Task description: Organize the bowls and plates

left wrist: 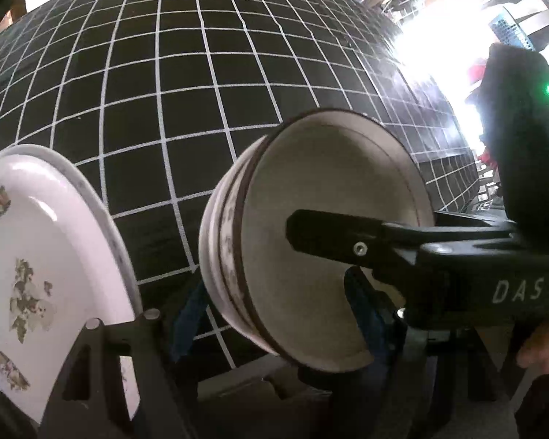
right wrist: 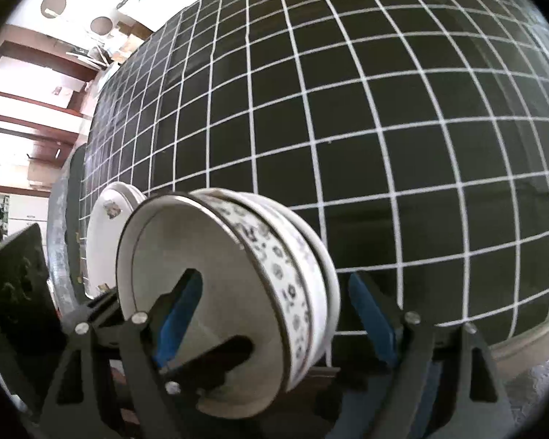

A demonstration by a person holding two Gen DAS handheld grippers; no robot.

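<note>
Both grippers work on the same stack of bowls (right wrist: 238,292). The right gripper (right wrist: 274,314) stands open around it: one blue finger (right wrist: 177,314) reaches inside the top bowl, the other (right wrist: 371,314) is outside the wall and apart from it, so the wall lies between them but is not pinched. The left gripper (left wrist: 274,292) also has a blue pad on each side of the stack, one by the outer wall and one inside; whether it presses or only stands around it I cannot tell.

The checked cloth (left wrist: 201,91), black with white lines, covers the table and is the largest thing. The plates (left wrist: 47,256), white with flower prints, lie stacked near the left part of the cloth, close beside the bowls. The bowls sit nested near the cloth's near edge, with dark rims and a flower band (right wrist: 285,285) on one wall.

I judge the bowls stiff, glazed and slippery, rather heavy as a stack, and breakable. A hold on the rim wall, one finger inside and one outside, seems best, with the lift kept level so the nested bowls do not slide.
</note>
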